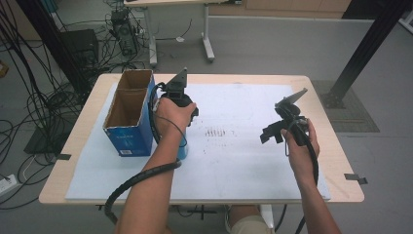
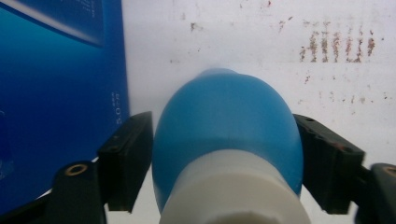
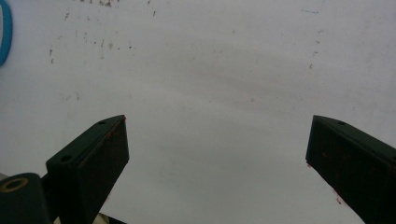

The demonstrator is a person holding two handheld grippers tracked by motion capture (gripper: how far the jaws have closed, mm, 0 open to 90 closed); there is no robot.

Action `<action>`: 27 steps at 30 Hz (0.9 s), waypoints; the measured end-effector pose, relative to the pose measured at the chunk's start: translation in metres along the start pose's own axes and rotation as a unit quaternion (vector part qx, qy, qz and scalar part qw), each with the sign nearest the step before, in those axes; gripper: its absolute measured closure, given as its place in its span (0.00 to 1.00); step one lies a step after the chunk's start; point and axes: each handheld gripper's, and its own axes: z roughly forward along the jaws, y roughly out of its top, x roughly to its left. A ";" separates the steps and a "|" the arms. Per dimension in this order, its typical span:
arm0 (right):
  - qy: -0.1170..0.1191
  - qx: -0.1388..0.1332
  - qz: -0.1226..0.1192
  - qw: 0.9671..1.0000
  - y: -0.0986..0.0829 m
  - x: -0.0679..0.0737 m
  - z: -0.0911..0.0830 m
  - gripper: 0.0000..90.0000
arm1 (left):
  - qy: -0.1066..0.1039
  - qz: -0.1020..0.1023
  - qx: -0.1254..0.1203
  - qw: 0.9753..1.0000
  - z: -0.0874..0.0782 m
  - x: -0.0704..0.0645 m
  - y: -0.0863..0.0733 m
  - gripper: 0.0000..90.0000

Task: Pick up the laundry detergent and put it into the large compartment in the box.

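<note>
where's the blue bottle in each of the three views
High view: blue bottle sits left of centre, just right of the blue box, mostly hidden under the left hand.
Left gripper view: it sits at centre bottom, between the left gripper's jaws.
Right gripper view: a blue sliver at the far left edge, probably the bottle.
Shared landmark: the reddish smudges on the white mat.

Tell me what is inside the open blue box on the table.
The high view shows bare brown cardboard walls inside the blue box, with a divider making two compartments. Their bottoms are shadowed, so contents cannot be ruled out. The left tool holds a blue bulb beside it.
</note>
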 end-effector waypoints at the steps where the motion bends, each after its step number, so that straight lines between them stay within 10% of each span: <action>1: 0.000 0.000 0.000 1.000 0.000 0.000 0.000 0.06 | -0.001 0.000 0.000 1.000 0.000 0.001 0.000 0.32; 27: 0.001 0.001 0.002 1.000 0.001 0.000 0.000 0.06 | -0.007 -0.005 0.000 1.000 0.000 0.004 0.000 0.41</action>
